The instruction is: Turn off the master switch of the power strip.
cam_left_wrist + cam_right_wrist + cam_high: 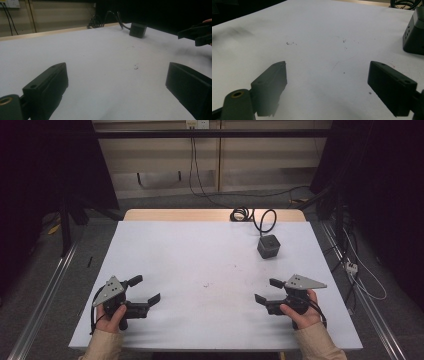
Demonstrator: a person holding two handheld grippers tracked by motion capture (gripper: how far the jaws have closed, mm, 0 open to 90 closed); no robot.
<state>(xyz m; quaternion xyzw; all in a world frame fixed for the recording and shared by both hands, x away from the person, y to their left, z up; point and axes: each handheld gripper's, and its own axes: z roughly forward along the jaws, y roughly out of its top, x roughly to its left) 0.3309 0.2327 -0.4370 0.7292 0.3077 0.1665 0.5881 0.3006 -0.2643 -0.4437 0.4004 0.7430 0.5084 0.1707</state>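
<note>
A person's hands hold two black grippers low over a white table (210,265). My left gripper (146,289) is at the near left, pointing right toward the middle, jaws wide apart with nothing between them. In the left gripper view its jaws frame bare tabletop, gripper (116,82). My right gripper (266,290) is at the near right, pointing left, open and empty; in its own view the right gripper (327,82) spans bare table. A small dark grey cube-shaped box (268,246) with a cable stands at the far right, apart from both grippers.
A coiled black cable (250,215) lies at the table's far edge behind the box (138,30). The right gripper's jaws (197,33) appear at the right edge of the left gripper view. Small scuff marks (206,284) dot the table's middle. Floor rails run along both sides.
</note>
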